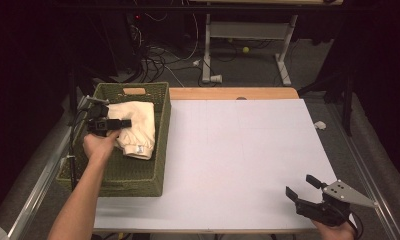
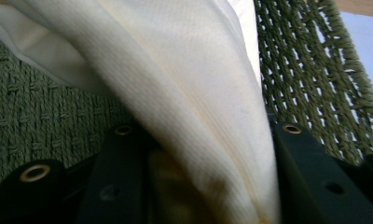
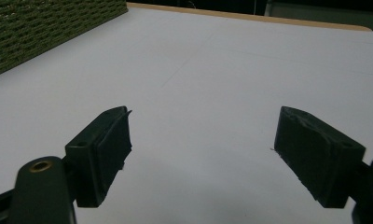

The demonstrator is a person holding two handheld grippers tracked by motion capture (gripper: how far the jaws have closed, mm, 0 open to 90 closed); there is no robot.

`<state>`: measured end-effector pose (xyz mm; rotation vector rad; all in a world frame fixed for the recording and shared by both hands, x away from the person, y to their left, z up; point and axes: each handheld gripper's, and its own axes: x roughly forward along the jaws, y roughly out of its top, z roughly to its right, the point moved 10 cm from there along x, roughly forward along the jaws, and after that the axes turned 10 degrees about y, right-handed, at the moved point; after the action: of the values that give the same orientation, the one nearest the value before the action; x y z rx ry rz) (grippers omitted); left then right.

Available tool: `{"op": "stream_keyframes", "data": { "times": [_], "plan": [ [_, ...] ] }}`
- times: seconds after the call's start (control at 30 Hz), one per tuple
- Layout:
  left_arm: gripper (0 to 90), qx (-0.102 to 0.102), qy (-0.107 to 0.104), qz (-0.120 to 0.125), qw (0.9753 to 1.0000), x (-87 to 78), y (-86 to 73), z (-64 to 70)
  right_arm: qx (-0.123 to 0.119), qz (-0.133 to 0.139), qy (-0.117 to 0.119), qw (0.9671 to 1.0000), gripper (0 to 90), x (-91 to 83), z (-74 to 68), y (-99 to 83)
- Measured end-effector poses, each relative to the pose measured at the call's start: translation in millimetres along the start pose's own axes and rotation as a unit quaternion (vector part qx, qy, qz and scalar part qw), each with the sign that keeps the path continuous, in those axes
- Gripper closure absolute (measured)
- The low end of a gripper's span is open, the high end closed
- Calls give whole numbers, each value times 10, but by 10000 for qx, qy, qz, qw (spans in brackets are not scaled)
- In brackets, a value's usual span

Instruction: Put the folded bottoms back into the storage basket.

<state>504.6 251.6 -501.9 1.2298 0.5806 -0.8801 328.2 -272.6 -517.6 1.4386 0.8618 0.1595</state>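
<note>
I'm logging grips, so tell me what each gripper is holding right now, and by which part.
The left gripper pinches a fold of the cream cloth inside the green basket. The right gripper is open, holding nothing.

Bright overhead light on the table (image 1: 238,150), dark surroundings, left gripper view blurred close-up.

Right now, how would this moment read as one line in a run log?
left gripper: shut on cream cloth in green basket | right gripper: open, holding nothing, over white table
</note>
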Motion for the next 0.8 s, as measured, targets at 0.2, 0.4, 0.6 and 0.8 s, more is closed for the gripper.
{"op": "stream_keyframes", "data": {
  "times": [0.2,0.4,0.6,0.8],
  "plan": [
    [588,-63,61,-78,9999,89,3,-27,-2,-10,-5,10000,194,1,1,-2],
    [586,-44,185,-224,9996,182,-43,-74,1,-13,-6,10000,194,2,2,-3],
    [582,-23,217,-347,9992,253,-89,-87,-9,-13,4,10000,194,0,-1,-3],
    [558,-16,340,-496,9982,313,-141,-128,-14,-24,2,10000,194,2,-2,-5]
  ]
}}
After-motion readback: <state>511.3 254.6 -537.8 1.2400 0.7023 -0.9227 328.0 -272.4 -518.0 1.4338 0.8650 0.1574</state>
